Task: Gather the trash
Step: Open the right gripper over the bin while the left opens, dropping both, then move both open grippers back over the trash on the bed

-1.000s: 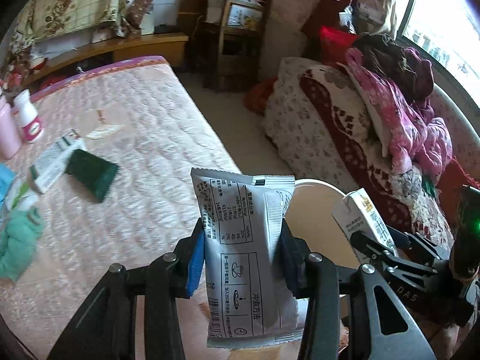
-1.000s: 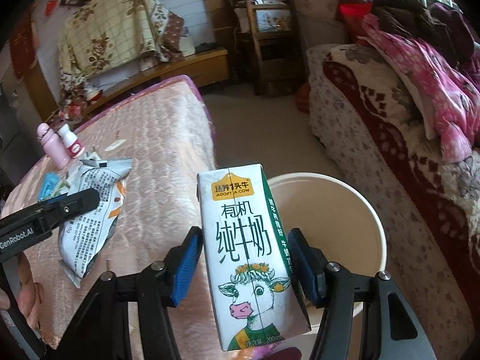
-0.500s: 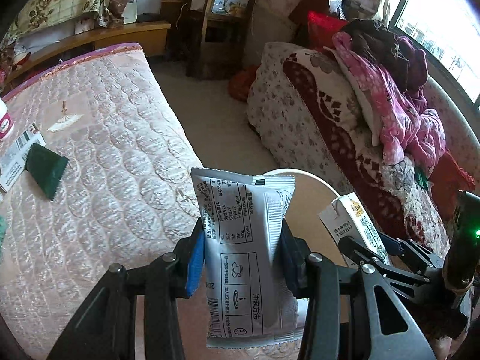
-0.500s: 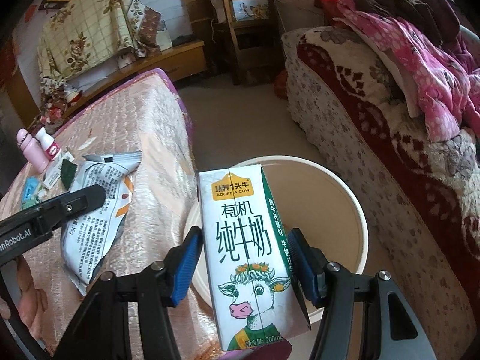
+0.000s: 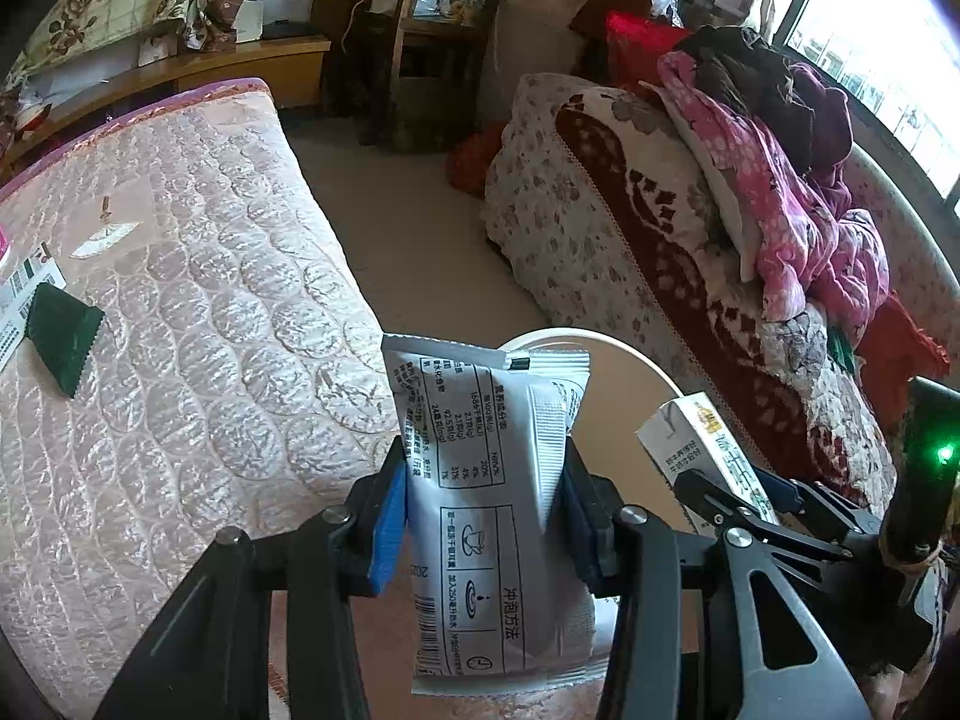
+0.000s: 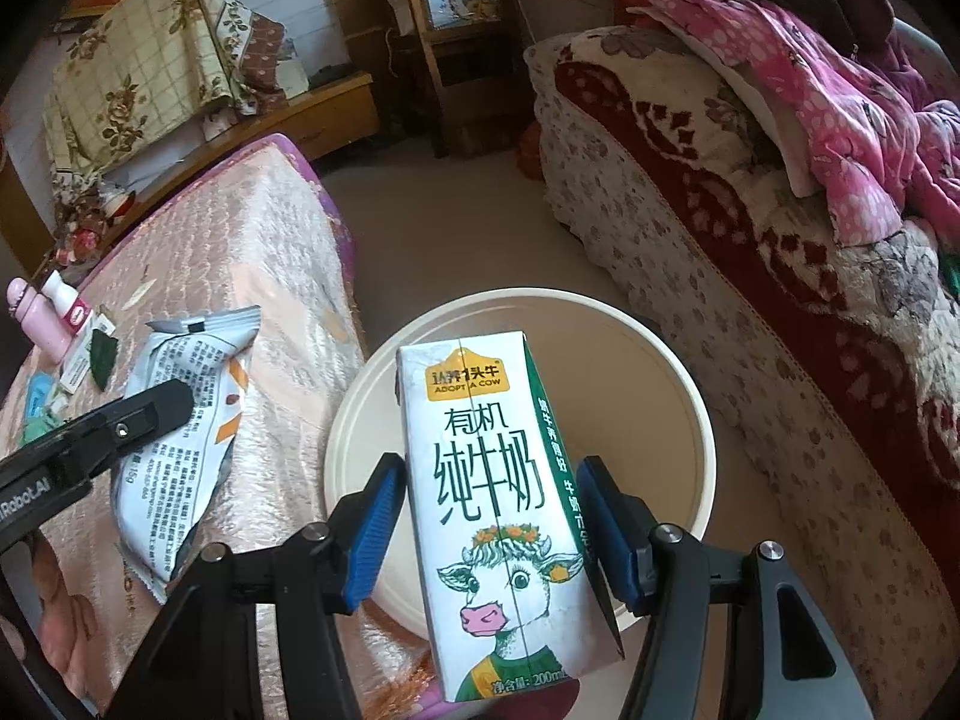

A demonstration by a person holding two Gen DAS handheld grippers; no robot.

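My left gripper (image 5: pixel 483 516) is shut on a grey snack wrapper (image 5: pixel 492 516) and holds it upright at the edge of the bed, beside a cream bucket (image 5: pixel 624 360) on the floor. My right gripper (image 6: pixel 489 528) is shut on a white milk carton (image 6: pixel 498 510) with a cow on it, held above the cream bucket (image 6: pixel 672 384). The carton also shows in the left wrist view (image 5: pixel 708 450), and the wrapper in the right wrist view (image 6: pixel 180 420). More litter lies on the bed: a dark green wrapper (image 5: pixel 60 342) and a paper box (image 5: pixel 18 300).
The pink quilted bed (image 5: pixel 180 330) is on the left. A sofa with piled clothes (image 5: pixel 750 210) is on the right, with bare floor between. A wooden chair (image 5: pixel 432 42) stands at the back. Pink and white bottles (image 6: pixel 45 318) stand on the bed's far side.
Both grippers have moved right and forward with their items, off the bed toward the bucket. The bucket now sits larger under the carton.
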